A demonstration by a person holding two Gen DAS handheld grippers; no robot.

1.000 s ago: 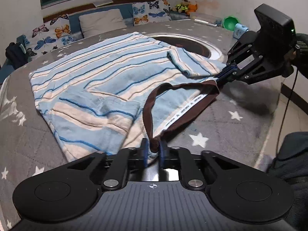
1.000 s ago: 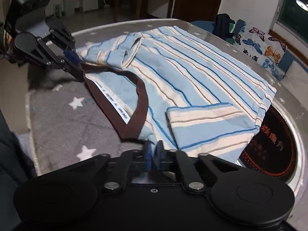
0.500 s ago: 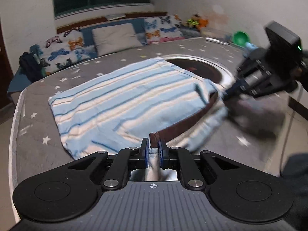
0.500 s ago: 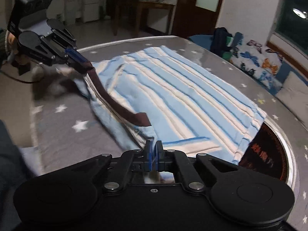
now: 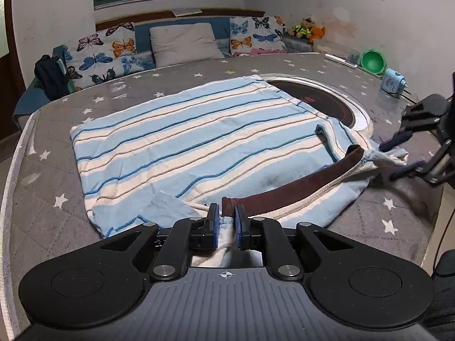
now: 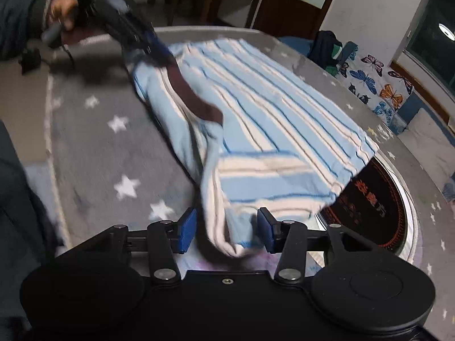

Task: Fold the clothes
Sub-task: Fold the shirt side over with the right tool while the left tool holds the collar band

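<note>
We see butterfly cushions (image 5: 105,56) beyond the worktop's (image 5: 51,176) far edge, and a green bowl (image 5: 372,62) near its far right corner.

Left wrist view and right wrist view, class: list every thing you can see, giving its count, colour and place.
shirt: one, blue and cream stripes, brown collar, flat on the table
table: one, grey cloth with white stars
hotplate: one, black, round, set in the table
cushions: three, one grey, two butterfly print, on the bench
soft toys: a few, far corner
bowl: one, green, far edge
bag: one, dark, on the bench
left gripper: fingers opening, collar between them
right gripper: fingers opening, shirt edge between them
hand: one, holding the left gripper
</note>
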